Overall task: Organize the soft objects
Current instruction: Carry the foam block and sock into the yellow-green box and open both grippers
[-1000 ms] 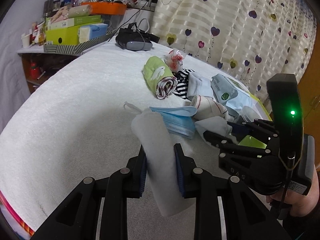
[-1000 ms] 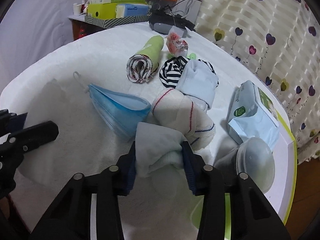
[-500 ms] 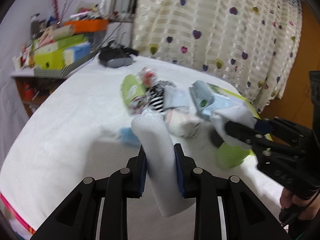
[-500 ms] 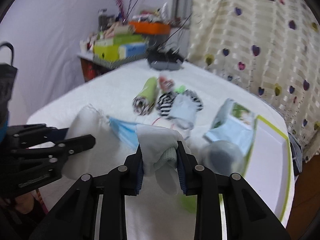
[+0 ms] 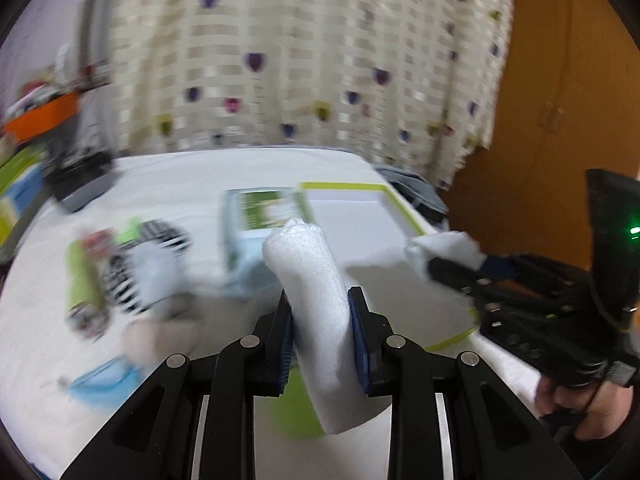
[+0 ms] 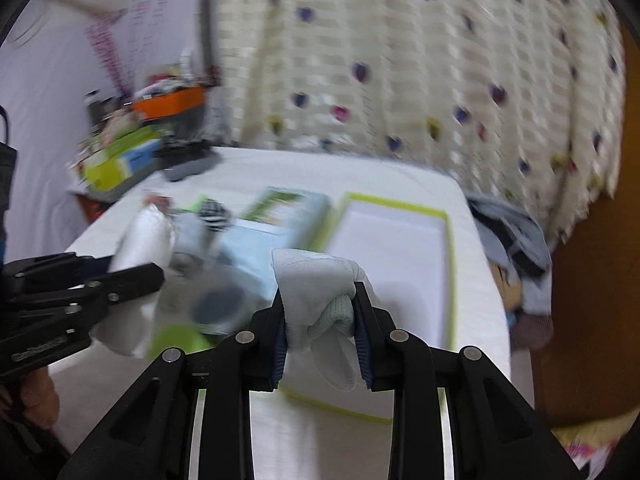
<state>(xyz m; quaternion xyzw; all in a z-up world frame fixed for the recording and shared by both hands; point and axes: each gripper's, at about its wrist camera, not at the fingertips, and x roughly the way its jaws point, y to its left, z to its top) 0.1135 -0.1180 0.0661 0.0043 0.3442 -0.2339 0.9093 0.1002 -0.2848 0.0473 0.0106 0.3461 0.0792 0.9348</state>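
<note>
White fleecy roll (image 5: 316,312) pinched upright between the blue pads of the left gripper (image 5: 320,336), held above the white-covered table (image 5: 192,176); pale grey balled sock (image 6: 324,300) pinched in the right gripper (image 6: 320,340), above the near edge of a lime-rimmed white tray (image 6: 450,264) with nothing visible inside. Green-and-white label on the pale blue wipes pack (image 5: 248,240) beside the tray, too blurred to read. Striped and green rolled cloths (image 5: 116,264) farther left, smeared by motion.

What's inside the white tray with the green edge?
The tray looks bare white inside. The right claw and its grey sock cover its near corner.
</note>
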